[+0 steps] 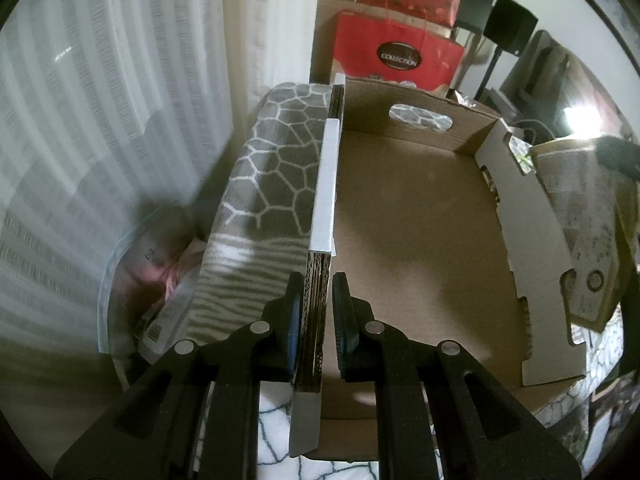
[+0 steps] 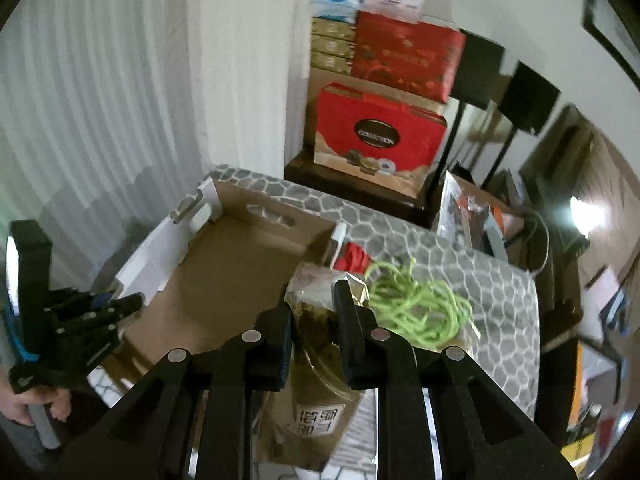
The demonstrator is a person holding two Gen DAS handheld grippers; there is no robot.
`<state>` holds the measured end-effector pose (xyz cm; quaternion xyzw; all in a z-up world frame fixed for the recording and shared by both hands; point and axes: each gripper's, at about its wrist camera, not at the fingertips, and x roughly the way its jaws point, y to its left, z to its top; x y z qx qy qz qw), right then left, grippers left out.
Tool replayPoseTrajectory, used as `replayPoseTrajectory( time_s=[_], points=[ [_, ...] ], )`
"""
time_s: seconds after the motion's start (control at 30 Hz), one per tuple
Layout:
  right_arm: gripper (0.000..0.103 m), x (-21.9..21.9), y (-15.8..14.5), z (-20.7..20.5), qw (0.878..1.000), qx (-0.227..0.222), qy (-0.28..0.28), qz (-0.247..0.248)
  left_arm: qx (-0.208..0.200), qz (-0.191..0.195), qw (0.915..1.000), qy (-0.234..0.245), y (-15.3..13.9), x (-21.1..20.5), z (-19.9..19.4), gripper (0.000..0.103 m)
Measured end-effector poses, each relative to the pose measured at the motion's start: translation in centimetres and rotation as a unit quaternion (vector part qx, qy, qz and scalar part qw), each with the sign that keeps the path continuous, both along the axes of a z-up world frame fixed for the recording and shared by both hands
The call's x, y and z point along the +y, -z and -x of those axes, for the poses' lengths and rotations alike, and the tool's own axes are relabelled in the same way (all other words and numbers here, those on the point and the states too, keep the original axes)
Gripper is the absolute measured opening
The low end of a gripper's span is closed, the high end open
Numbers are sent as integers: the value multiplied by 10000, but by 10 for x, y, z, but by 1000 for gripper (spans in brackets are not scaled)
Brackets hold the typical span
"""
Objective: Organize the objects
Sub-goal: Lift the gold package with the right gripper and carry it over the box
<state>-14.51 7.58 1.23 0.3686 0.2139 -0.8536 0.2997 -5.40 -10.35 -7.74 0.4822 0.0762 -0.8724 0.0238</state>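
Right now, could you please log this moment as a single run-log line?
left gripper: straddling cardboard box side wall | right gripper: shut on gold foil pouch | green cord: on patterned blanket | box: empty

The lower part of the foil pouch [image 2: 316, 392] was hidden behind the right gripper's [image 2: 314, 312] fingers, and its printed characters could not be read. Ahead of that gripper, the red item [image 2: 352, 258] was half covered by the green cord [image 2: 416, 308].
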Motion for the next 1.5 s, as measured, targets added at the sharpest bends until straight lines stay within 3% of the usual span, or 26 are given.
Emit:
replayPoseTrajectory(
  time_s=[0.07, 0.13, 0.27, 0.37, 0.53, 0.6, 0.73, 0.77, 0.8, 0.9, 1.23, 1.37, 1.5],
  points=[
    [25, -9, 3, 7, 9999, 60, -3, -123, -2, -1, 10000, 0, 0, 0, 0, 12],
    [43, -7, 1, 14, 9998, 107, 83, -141, -3, -19, 10000, 5, 0, 0, 0, 12],
    [81, 34, -10, 20, 9974, -42, 506, 504, -6, -42, 10000, 19, 0, 0, 0, 12],
    [83, 72, 3, 24, 9913, -365, 991, 785, 2, -53, 10000, 21, 0, -1, 0, 12],
    [80, 102, 50, 41, 9678, -1699, 1257, 1369, 12, -74, 10000, 1, 0, 0, 0, 12],
    [79, 102, 57, 44, 9606, -1954, 1262, 1521, 7, -82, 10000, -2, 0, 0, 0, 12],
    [77, 93, 52, 39, 9681, -1733, 1100, 1434, -12, -76, 10000, -7, -1, 0, 1, 12],
    [65, 90, 52, 38, 9690, -1726, 1068, 1408, -10, -78, 10000, -7, -1, 0, 1, 12],
    [45, 88, 54, 38, 9692, -1773, 1042, 1358, -11, -76, 10000, -7, -1, 1, 1, 12],
    [27, 87, 55, 37, 9700, -1768, 1014, 1327, -11, -85, 10000, -4, -1, 0, 1, 12],
    [24, 79, 12, 28, 9818, -1184, 718, 1297, -17, -96, 10000, -9, 0, 0, 1, 12],
    [24, 61, -15, 23, 9896, -760, 491, 1120, -18, -97, 10000, -7, 0, 0, 1, 12],
    [24, 34, -25, 21, 9933, -637, 141, 955, -27, -96, 10000, -2, 0, 0, 2, 12]
  ],
)
